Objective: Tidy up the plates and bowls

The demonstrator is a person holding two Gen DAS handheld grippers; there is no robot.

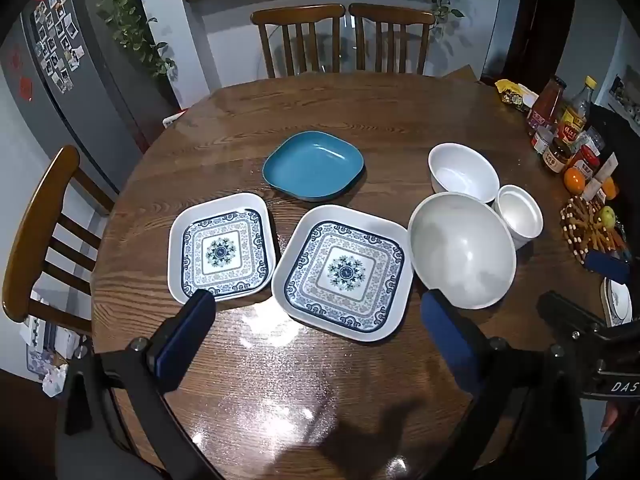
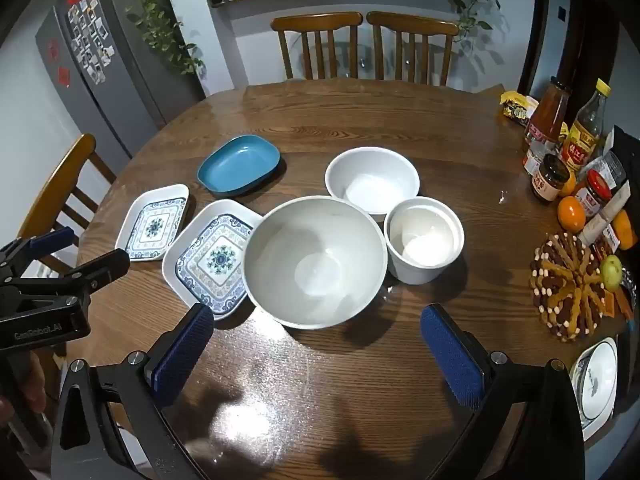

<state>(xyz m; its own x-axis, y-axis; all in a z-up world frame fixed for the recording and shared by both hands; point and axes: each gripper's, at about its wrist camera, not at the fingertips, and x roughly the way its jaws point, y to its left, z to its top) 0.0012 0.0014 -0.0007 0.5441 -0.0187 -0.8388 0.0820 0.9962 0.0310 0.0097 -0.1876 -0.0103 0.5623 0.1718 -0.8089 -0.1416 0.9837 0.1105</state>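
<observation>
Large white bowl touching patterned plate, 2 smaller bowls behind, condiment jars right, both tools spread apart, empty.

Three plates (one teal), three white bowls

My left gripper and right gripper match: black angular frames, silver screws at the joints, ribbed blue pads. White lettering marks their bodies, and bare skin shows at the grips
</observation>
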